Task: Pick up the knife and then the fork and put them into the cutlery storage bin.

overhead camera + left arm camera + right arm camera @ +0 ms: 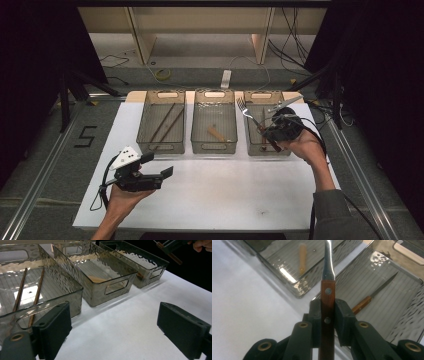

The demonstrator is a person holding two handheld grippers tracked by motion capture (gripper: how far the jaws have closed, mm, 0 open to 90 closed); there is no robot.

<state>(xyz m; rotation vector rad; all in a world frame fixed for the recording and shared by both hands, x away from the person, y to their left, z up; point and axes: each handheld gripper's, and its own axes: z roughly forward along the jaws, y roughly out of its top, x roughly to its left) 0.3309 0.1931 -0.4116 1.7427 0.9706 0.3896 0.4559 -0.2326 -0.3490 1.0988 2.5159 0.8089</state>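
A: Going from the left, what did you see on the white desk [210, 190]?

B: The left gripper [159, 166] hovered low over the desk in front of the bins, and its fingers [53, 326] were wide apart with nothing between them. Behind it stood the left smoky transparent plastic bin [161, 122], with two thin brown sticks [165, 124] lying inside. Beside it was the middle smoky plastic bin [214, 121], which had one short pale wooden piece [216, 133] on its floor.

A: And on the right side?

B: The right gripper [328, 315] was above the right smoky plastic bin [267, 125]. Its fingers [343, 315] were clamped together on the wooden handle of a steel fork with a riveted brown handle [254, 121]. The fork was raised in the air, its tines pointing toward the middle bin. Inside the right bin lay a small knife with a wooden handle [373, 296].

A: How do you think the fork would handle?

B: I judged it light and stiff, so it would not bend. The polished steel neck looked slippery, while the flat wooden handle gave the pads better friction. The hold near the rivets seemed sensible, although the long front part could swing if the grip loosened.
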